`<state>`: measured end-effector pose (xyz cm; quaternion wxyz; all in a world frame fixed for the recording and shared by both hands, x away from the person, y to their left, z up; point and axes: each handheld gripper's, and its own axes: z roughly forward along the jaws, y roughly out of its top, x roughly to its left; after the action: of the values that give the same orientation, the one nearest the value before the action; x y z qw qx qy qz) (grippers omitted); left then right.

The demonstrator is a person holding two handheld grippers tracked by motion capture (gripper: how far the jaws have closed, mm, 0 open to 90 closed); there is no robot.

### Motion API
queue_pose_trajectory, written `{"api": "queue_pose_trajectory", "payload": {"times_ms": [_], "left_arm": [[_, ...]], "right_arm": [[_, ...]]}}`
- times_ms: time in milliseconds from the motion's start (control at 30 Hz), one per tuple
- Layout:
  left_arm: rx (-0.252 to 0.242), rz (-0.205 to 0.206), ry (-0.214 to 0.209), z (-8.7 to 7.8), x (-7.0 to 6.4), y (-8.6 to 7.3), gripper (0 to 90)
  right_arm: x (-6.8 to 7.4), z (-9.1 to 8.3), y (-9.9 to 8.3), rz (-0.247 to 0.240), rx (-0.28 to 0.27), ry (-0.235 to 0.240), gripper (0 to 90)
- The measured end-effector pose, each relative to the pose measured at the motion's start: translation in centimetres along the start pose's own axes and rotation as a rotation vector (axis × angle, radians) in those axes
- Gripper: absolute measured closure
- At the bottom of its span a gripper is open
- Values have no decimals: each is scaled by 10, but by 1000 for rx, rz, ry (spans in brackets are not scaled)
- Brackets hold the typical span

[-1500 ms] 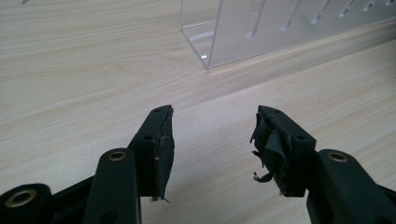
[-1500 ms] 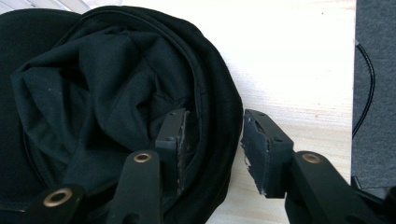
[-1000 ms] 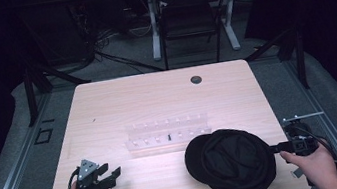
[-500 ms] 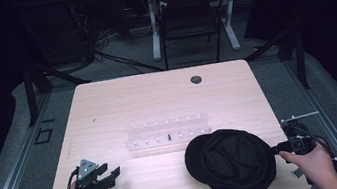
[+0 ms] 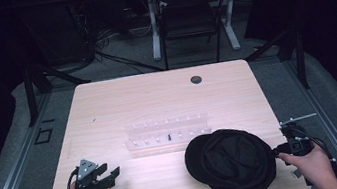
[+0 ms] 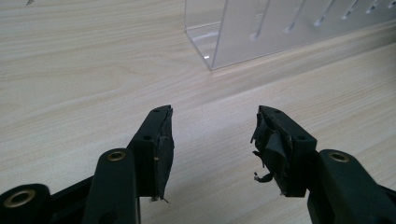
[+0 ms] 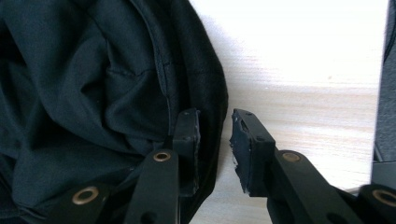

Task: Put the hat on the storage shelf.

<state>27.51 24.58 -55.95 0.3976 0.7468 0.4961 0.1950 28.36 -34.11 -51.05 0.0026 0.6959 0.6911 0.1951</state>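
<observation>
A black fabric hat lies crumpled on the wooden table at the front right. At the hat's right rim, my right gripper is held by a hand. In the right gripper view the right gripper is narrowly open. Its left jaw lies over the hat and its right jaw over bare wood, so the rim sits in the gap. My left gripper rests at the front left, held by the other hand. In its own view the left gripper is open wide over bare wood.
A clear acrylic rack with rows of slots stands mid-table, with one small dark piece in its front row; its near corner shows ahead of the left jaws. A round grommet hole sits at the far side.
My right gripper has edged slightly left toward the hat's rim. The left gripper and the hat have stayed put.
</observation>
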Motion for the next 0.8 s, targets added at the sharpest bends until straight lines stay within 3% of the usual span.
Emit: {"api": "queue_pose_trajectory", "payload": {"times_ms": [200, 233, 267, 600, 700, 733, 767, 800], "left_arm": [[-5, -1, 1, 0, 1, 0, 467], [-2, -1, 1, 0, 1, 0, 467], [-1, -1, 2, 0, 1, 0, 467], [0, -9, 5, -1, 2, 0, 468], [-1, -10, 6, -1, 2, 0, 468], [-1, -10, 6, -1, 2, 0, 468], [-1, -10, 7, -1, 2, 0, 472], [-1, -10, 7, -1, 2, 0, 471]], "right_arm": [[-1, 6, 0, 12, 33, 18, 718], [-2, 4, 1, -8, 71, -23, 718], [-2, 8, 0, 17, 48, 25, 719], [-8, 12, 2, 60, 74, 60, 731], [-8, 13, 3, 49, 95, 77, 773], [-6, 16, 1, 88, 59, 78, 776], [-10, 11, 5, 32, 131, 76, 780], [-10, 13, 4, 52, 113, 88, 783]]}}
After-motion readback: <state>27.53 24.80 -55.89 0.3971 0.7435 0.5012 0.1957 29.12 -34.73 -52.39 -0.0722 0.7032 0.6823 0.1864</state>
